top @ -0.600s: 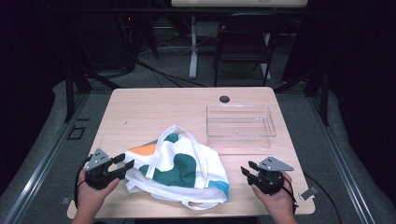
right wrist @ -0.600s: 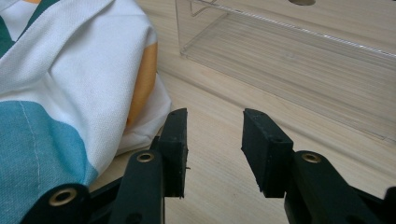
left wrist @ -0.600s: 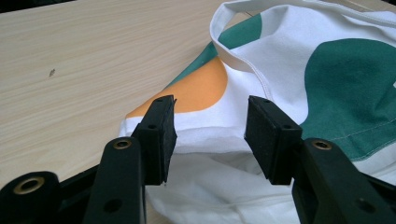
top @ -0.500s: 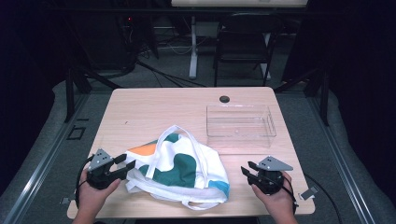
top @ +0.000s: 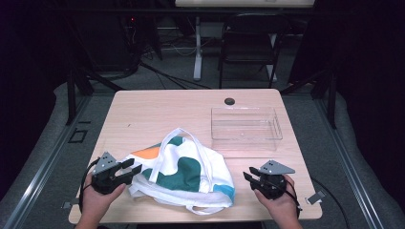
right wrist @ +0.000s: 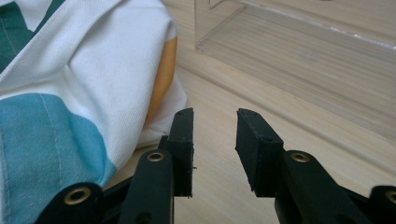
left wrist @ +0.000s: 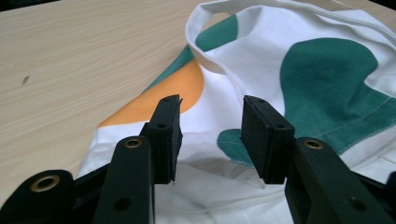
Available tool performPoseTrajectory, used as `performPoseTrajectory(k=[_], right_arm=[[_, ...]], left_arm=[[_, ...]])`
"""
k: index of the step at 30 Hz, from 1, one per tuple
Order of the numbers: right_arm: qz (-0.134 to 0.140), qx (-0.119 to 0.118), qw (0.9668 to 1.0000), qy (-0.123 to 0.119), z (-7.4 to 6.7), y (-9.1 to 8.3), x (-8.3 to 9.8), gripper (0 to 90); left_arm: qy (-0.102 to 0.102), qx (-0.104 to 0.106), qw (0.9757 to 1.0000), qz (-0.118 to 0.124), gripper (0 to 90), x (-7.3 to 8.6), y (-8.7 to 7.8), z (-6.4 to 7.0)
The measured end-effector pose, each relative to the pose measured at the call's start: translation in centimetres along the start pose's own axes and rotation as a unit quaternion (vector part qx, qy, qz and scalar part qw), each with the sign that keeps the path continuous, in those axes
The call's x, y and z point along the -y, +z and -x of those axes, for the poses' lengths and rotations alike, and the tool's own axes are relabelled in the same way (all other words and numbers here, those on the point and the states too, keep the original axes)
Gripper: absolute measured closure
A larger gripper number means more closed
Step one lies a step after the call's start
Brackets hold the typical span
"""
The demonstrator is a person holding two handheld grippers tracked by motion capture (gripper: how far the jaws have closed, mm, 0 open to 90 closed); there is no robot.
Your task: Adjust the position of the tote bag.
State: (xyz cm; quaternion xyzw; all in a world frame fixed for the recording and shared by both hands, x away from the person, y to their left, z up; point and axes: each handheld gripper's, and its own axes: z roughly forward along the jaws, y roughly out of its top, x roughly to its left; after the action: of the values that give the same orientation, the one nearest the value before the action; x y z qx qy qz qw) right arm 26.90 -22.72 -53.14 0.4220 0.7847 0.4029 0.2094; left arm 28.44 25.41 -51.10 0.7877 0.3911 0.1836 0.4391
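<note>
White cotton cloth, printed with green, orange and blue patches, makes the tote bag (top: pixel 184 174) that lies crumpled on the near half of the wooden table (top: pixel 153 114); one long white handle (top: pixel 177 138) loops up over it toward the far side. I judge that the bag lies between the two hands so that each gripper can take one side of it.

At the bag's left edge stands the left gripper (top: pixel 133 168), held low and pointing to the fabric; in the left gripper view its jaws stand apart with only air between the pads (left wrist: pixel 172 128), and the orange patch (left wrist: pixel 173 91) lies just beyond them; nothing is pinched. It seems placed there to take the edge of the cloth next.

Near the right corner of the table is the right gripper (top: pixel 250 173), a little apart from the bag; its jaws are also parted and hold nothing, and in the right gripper view the blue patch (right wrist: pixel 42 144) is to their left, with bare wood between the pads (right wrist: pixel 184 140).

Beyond the bag on the right side sits a clear plastic tray (top: pixel 246 128), open at the top and with nothing in it; probably it waits to receive the bag once it is folded, but this is only my judgement.

No brand, label or readable writing shows on the bag, the tray or the grippers.
</note>
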Motion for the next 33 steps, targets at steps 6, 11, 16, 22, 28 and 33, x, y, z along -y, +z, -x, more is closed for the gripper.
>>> performPoseTrajectory(k=[6, 11, 16, 22, 28, 33], right_arm=[[-0.002, -0.001, 0.9999, 0.013, 0.1, -0.5, 0.4, 67.5], [0.002, 0.005, 0.9998, 0.02, 0.2, -0.8, 0.8, 66.6], [0.001, 0.0, 0.9995, 0.03, 0.5, -0.9, 1.1, 65.9], [-0.001, 0.005, 0.9996, 0.027, 0.3, -1.3, 1.4, 65.6], [-0.004, 0.01, 0.9995, 0.031, 0.4, -1.6, 1.8, 65.5], [-0.003, 0.014, 0.9994, 0.031, 0.5, -1.9, 1.9, 65.2]], left_arm=[[0.007, 0.023, 0.9993, -0.028, 57.1, -0.4, 1.2, 0.6], [0.011, 0.034, 0.9981, -0.05, 57.0, -0.6, 2.3, 1.2], [0.023, 0.03, 0.9958, -0.084, 54.7, -0.7, 3.9, 1.9], [0.015, 0.044, 0.9945, -0.094, 54.7, -0.8, 4.9, 2.0], [0.009, 0.057, 0.9933, -0.1, 55.7, -0.9, 5.7, 2.1], [0.011, 0.066, 0.9922, -0.105, 58.7, -1.0, 5.8, 2.1]])
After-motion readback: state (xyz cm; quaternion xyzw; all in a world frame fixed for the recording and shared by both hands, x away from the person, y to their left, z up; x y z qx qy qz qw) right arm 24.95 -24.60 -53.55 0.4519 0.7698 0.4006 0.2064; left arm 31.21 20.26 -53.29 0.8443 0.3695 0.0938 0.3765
